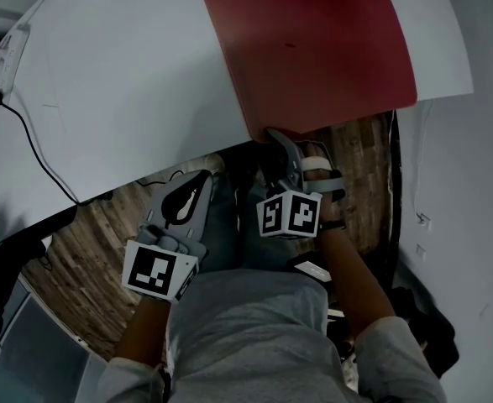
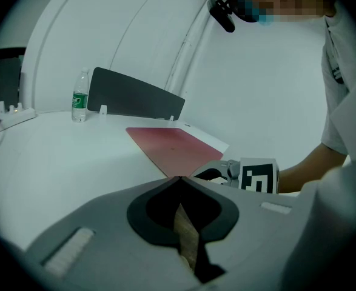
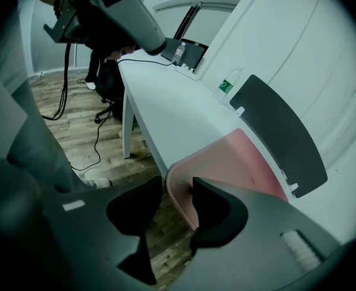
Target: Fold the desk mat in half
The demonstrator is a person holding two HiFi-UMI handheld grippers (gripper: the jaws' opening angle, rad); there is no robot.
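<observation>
The red desk mat [image 1: 313,49] lies flat on the white table [image 1: 128,82], its near corner hanging a little over the front edge. My right gripper [image 1: 278,137] is at that corner. In the right gripper view the mat [image 3: 250,159] has its rounded corner between the jaws of the right gripper [image 3: 178,183], which stand open, with a gap beside the left one. My left gripper [image 1: 197,179] hangs below the table's front edge, left of the right one, shut and empty. In the left gripper view its tips [image 2: 179,179] meet, and the mat [image 2: 174,147] lies beyond them.
A water bottle [image 2: 79,99] and a dark divider panel [image 2: 135,99] stand at the table's back. A black cable [image 1: 28,133] runs across the table's left part from a power strip [image 1: 7,53]. Wooden floor [image 1: 78,250] lies below the table edge.
</observation>
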